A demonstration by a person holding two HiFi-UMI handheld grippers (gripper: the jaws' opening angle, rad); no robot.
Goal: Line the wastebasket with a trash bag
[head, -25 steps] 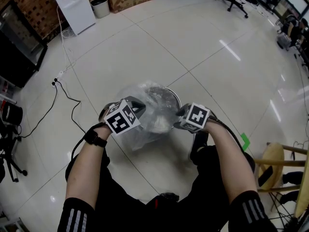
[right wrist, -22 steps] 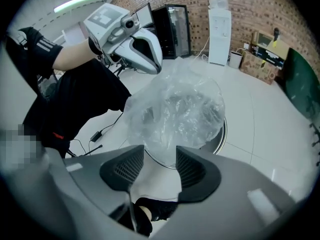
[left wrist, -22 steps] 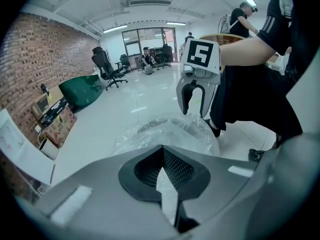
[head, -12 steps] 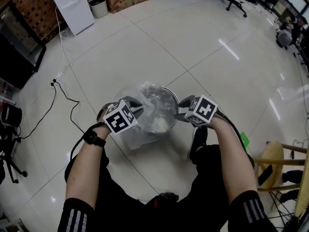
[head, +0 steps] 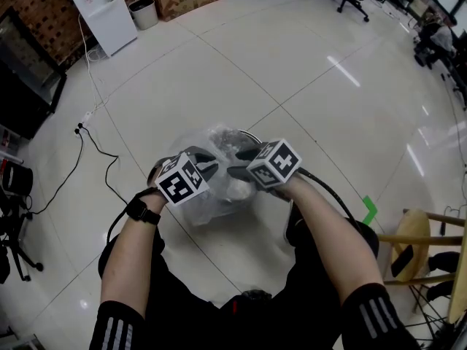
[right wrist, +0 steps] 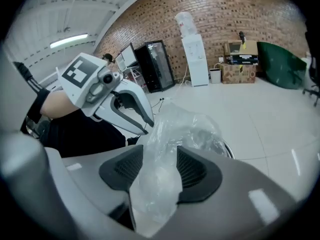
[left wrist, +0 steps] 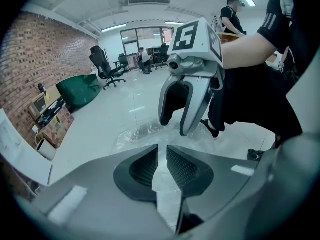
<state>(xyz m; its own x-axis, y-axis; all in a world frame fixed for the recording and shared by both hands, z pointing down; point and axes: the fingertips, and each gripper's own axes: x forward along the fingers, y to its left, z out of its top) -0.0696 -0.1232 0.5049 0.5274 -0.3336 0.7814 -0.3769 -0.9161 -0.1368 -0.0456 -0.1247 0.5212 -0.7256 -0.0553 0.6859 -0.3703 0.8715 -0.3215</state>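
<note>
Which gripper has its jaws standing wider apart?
The right gripper: its jaws stand wide, a bunch of the clear bag between them. The left gripper has just been opening its jaws to a narrow slit with film inside.

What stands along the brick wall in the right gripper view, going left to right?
Black cabinet → water dispenser → small bin → cardboard box → green heap.
</note>
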